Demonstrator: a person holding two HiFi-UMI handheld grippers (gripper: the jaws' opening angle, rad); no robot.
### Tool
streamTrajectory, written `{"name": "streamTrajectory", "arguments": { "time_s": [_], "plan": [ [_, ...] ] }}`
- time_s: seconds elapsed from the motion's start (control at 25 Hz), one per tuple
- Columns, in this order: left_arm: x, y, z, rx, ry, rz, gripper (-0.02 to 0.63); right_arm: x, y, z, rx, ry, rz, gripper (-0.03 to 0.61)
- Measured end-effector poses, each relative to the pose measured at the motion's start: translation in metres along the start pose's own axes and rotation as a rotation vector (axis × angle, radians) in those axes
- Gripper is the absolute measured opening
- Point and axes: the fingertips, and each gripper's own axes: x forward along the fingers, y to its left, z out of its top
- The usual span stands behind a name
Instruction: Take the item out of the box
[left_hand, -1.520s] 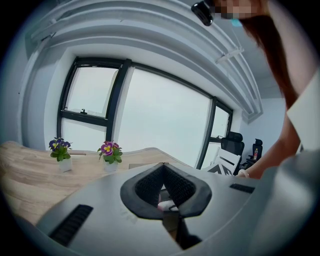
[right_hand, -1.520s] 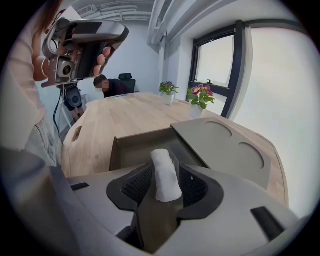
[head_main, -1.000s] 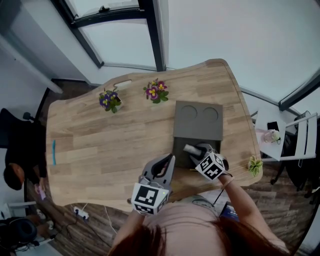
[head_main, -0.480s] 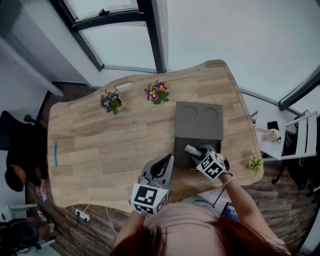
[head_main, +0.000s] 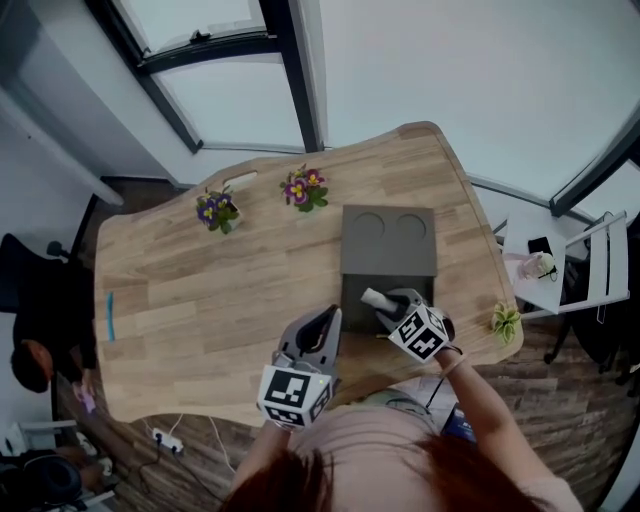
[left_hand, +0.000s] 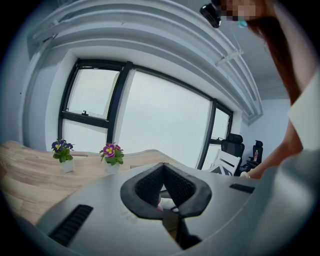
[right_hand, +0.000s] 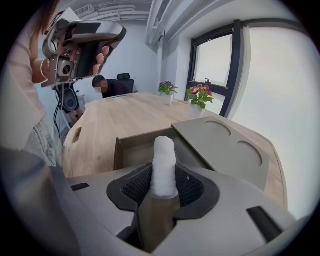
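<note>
Roll (right_hand: 164, 162), white, stands gripped in right gripper (head_main: 388, 305) jaws at centre frame, over box (right_hand: 134, 147); left gripper (left_hand: 162, 174) jaws closed.

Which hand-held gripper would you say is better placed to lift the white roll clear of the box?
The right hand-held gripper: the white roll stands clamped between its pads, at the open box. The left hand-held gripper hangs beside the box, shut, facing the windows.
</note>
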Motion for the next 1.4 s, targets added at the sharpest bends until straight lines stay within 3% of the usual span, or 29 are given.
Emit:
{"name": "streamTrajectory", "arguments": {
  "time_s": [0.56,1.4],
  "plan": [
    [-0.003,-0.02,0.008,-0.004,-0.038,0.003,0.0,-0.038,-0.002,0.024,0.045,-0.126,-0.065,0.133],
    [-0.006,-0.052,0.02,0.013,-0.089,0.093,0.0,-0.108,-0.012,0.051,0.137,-0.353,-0.109,0.133]
  ]
}}
